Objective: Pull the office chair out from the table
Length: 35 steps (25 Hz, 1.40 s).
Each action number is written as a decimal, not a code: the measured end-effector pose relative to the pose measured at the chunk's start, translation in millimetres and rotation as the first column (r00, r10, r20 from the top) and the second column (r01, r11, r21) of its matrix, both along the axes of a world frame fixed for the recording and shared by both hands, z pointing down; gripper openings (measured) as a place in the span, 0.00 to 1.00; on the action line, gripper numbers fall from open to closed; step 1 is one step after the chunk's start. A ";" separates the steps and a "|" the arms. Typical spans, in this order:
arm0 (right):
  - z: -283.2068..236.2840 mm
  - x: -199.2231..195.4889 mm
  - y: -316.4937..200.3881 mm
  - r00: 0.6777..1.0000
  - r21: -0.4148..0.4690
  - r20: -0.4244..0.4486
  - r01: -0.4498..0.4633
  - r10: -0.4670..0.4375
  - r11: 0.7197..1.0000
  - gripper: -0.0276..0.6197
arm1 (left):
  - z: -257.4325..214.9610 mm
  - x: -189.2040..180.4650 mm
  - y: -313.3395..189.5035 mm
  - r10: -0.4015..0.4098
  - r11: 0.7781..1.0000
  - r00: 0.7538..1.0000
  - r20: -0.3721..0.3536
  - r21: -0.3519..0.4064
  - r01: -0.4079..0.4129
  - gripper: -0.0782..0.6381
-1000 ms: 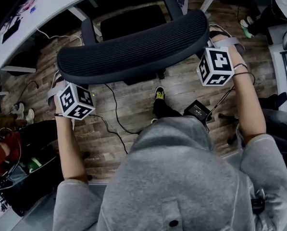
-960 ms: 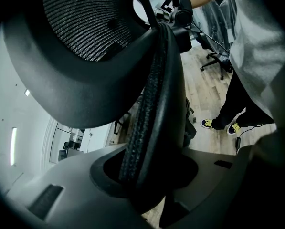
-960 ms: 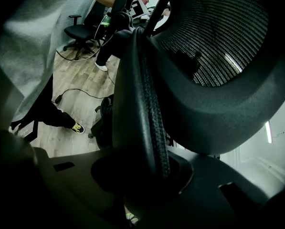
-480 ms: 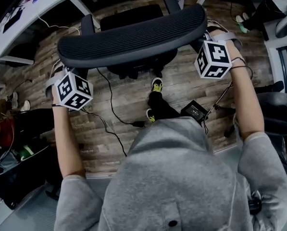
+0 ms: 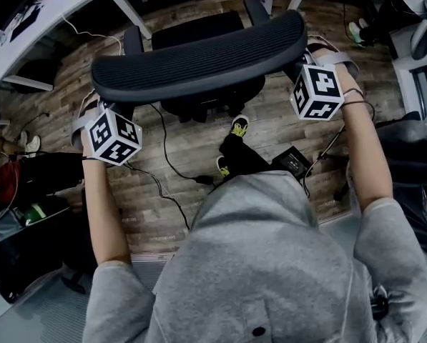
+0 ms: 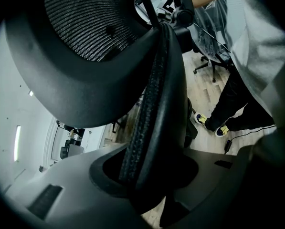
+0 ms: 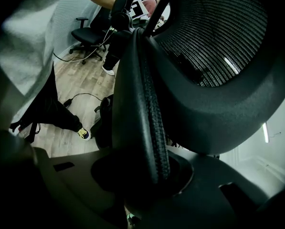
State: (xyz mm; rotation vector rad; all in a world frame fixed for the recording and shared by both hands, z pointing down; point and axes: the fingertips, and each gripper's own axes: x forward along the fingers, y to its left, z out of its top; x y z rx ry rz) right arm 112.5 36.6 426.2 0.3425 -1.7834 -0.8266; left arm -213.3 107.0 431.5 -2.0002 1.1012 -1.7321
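From above, my fingers are hidden behind the backrest of the office chair (image 5: 199, 59) (only the marker cubes (image 5: 113, 136) show). My left gripper (image 6: 149, 175) and right gripper (image 7: 142, 175) each clamp the backrest's padded rim. The chair stands on the wood floor (image 5: 270, 131), near the white table (image 5: 77, 6), its seat mostly covered.

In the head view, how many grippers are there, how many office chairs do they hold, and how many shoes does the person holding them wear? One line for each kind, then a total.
Grippers: 2 (left gripper, right gripper), each shut on the backrest edge
Held office chair: 1
That person's shoes: 2
Total: 5
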 end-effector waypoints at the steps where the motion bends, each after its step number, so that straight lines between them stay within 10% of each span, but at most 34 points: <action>1: 0.1 1.2 4.9 1.000 0.000 -0.001 0.001 -0.001 1.000 0.21 | 0.2 1.2 5.2 -0.002 1.000 1.000 0.000 0.001 0.002 0.33; 35: -6.4 25.6 115.0 0.996 0.012 0.035 0.076 -0.077 0.997 0.25 | -4.4 34.9 139.7 -0.081 0.997 0.997 -0.017 0.005 0.081 0.35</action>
